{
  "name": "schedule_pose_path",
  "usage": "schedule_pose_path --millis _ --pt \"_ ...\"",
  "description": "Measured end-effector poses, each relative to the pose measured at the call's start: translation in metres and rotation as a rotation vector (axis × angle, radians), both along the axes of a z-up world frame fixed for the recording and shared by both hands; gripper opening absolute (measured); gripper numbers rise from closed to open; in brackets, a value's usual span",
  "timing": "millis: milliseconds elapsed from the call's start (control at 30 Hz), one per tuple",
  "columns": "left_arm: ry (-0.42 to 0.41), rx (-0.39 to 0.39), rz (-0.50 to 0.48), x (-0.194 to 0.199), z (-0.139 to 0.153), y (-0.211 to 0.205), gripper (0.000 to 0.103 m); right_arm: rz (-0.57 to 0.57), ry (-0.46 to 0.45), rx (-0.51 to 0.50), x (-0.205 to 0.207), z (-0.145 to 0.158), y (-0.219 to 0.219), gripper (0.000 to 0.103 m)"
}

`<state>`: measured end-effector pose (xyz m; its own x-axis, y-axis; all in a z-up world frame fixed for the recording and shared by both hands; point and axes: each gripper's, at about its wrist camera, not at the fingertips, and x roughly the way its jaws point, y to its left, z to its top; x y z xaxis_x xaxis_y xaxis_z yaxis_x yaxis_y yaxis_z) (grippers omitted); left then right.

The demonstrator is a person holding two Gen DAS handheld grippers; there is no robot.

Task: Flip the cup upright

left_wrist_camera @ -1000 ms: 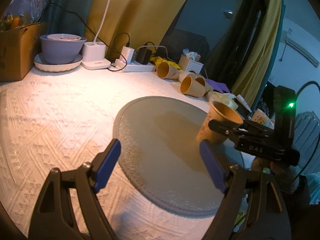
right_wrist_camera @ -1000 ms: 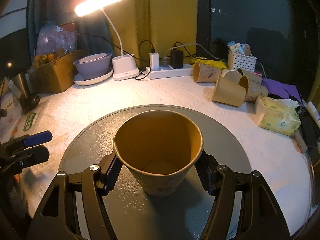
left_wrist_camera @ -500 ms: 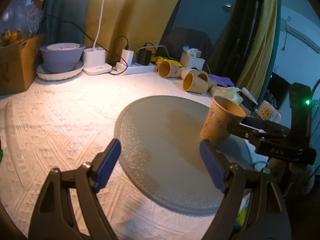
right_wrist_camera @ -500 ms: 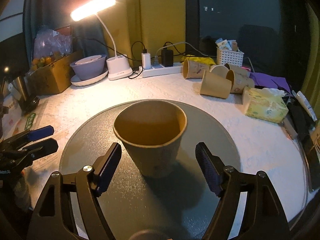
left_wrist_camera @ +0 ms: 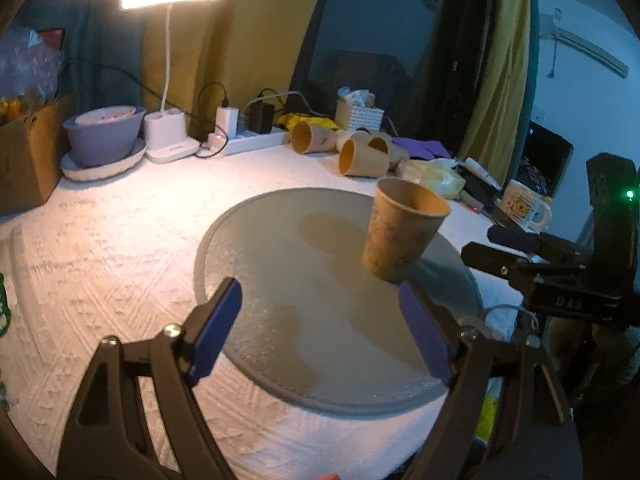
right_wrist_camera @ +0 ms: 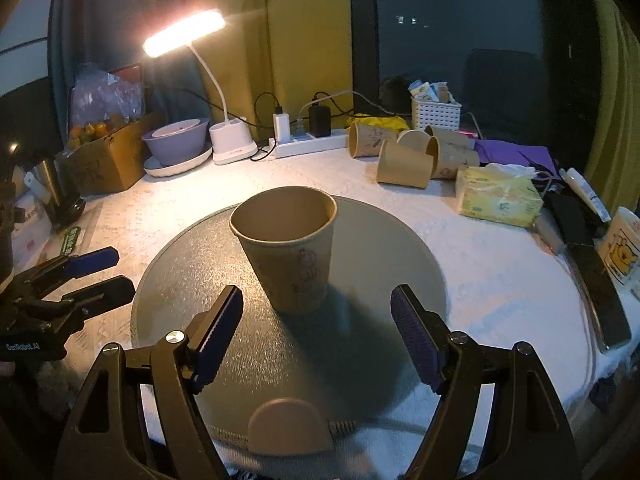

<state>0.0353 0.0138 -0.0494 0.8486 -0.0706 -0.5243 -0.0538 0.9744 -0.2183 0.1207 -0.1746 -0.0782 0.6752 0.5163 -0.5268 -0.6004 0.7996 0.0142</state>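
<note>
A brown paper cup (right_wrist_camera: 290, 254) stands upright, mouth up, on the round grey mat (right_wrist_camera: 384, 264); it also shows in the left wrist view (left_wrist_camera: 402, 232) at the mat's right part (left_wrist_camera: 288, 264). My right gripper (right_wrist_camera: 318, 334) is open and empty, its blue pads just short of the cup on either side. It shows from the side in the left wrist view (left_wrist_camera: 504, 246), right of the cup. My left gripper (left_wrist_camera: 320, 332) is open and empty over the mat's near edge; it shows in the right wrist view (right_wrist_camera: 96, 270) at the far left.
Several paper cups (right_wrist_camera: 404, 156) lie on their sides at the back right. A tissue pack (right_wrist_camera: 498, 194), a phone (right_wrist_camera: 600, 288) and a mug (right_wrist_camera: 622, 246) are at the right. A lamp base (right_wrist_camera: 232, 142), power strip (right_wrist_camera: 308, 142), purple bowl (right_wrist_camera: 176, 146) and cardboard box (right_wrist_camera: 104, 160) line the back.
My right gripper opened, let go of the cup and drew back from it. The cup stays upright on the mat. My left gripper stayed open.
</note>
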Motion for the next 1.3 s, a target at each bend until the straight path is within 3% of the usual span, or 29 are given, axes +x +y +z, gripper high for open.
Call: schedule_pose_path --millis 400,1000,1300 --pt "-0.088 0.093 0.000 -0.012 0.034 -0.026 0.087 -0.036 -0.052 0.022 -0.027 0.023 -0.023 0.079" --pt "-0.240 0.136 -0.001 -0.032 0.089 -0.042 0.087 -0.046 -0.152 0.056 -0.058 0.072 -0.033 0.079" --pt "-0.279 0.138 0.012 -0.041 0.104 -0.038 0.087 -0.045 -0.194 0.066 -0.069 0.092 -0.033 0.079"
